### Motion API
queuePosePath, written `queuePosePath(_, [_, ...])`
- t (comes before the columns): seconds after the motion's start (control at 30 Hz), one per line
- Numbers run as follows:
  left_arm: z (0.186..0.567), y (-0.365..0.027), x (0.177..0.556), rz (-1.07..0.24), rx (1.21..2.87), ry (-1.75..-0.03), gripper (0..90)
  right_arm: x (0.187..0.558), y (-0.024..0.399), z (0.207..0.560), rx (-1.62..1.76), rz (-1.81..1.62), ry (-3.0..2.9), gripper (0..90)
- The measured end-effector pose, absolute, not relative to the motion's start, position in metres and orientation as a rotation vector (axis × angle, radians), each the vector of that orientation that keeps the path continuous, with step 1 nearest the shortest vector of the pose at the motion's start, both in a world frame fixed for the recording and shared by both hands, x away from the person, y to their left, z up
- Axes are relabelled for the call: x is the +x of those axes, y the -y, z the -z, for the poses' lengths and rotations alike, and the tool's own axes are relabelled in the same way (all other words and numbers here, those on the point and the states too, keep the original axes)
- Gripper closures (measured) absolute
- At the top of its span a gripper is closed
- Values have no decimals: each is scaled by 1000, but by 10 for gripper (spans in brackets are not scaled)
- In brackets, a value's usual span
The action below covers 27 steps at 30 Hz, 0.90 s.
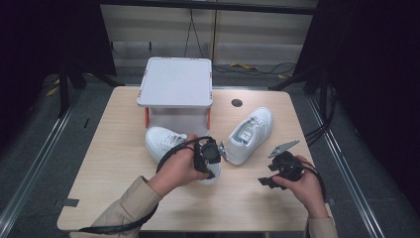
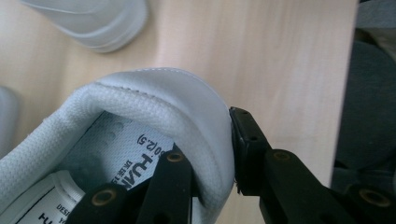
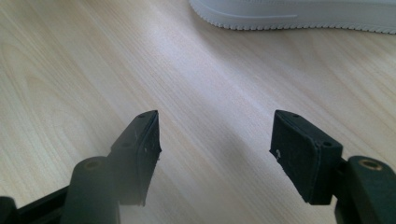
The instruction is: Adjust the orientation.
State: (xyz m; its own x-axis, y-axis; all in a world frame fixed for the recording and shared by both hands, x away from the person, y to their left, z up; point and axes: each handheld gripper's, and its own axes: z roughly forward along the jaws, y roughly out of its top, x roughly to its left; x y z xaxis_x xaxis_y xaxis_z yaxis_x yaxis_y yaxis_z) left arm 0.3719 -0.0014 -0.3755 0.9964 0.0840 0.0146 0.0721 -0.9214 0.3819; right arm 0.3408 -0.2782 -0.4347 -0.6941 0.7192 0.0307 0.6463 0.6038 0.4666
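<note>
Two white sneakers lie on the wooden table [image 1: 119,173]. The left sneaker [image 1: 161,139] rests in front of the white stand, and my left gripper [image 1: 210,158] is shut on its heel. In the left gripper view one jaw sits inside the sneaker [image 2: 154,93] over the printed insole and the other presses on the outside of the padded heel collar, so my left gripper [image 2: 208,137] pinches it. The right sneaker [image 1: 250,134] lies at an angle in mid-table. My right gripper [image 1: 265,181] hovers near the front right, open, with bare wood between the jaws of that gripper [image 3: 215,135].
A white raised stand [image 1: 176,82] with orange legs occupies the far middle of the table. A small dark round hole [image 1: 236,102] lies to its right. The other sneaker's sole [image 3: 299,14] crosses the top of the right gripper view. Dark floor and cables surround the table.
</note>
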Motion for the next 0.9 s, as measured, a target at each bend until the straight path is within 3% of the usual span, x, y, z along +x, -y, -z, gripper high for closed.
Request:
queuePosePath(0.2, [404,-10,410,-5,2821,-162,746,341,279,436,1145,-674,-2669,328])
queuePosePath(0.33, [423,-19,396,42,2910,-151,741,341,281,435,1147,-687,-2666,328])
queuePosePath(0.5, [428,-33,392,58,2836,-259,696,341,281,437,1154,-684,-2667,327])
queuePosePath(0.53, [428,-34,391,62,2822,-298,661,341,280,437,1158,-682,-2669,328])
queuePosePath(0.57, [429,-33,390,64,2810,-384,509,341,278,437,1153,-682,-2672,328])
queuePosePath(0.6, [429,-31,390,53,2799,-407,428,341,277,437,1148,-682,-2673,327])
queuePosePath(0.63, [429,-31,390,53,2799,-407,401,341,277,437,1148,-682,-2673,327])
queuePosePath(0.9, [429,-12,394,73,2792,-603,440,342,273,438,1144,-685,-2680,328])
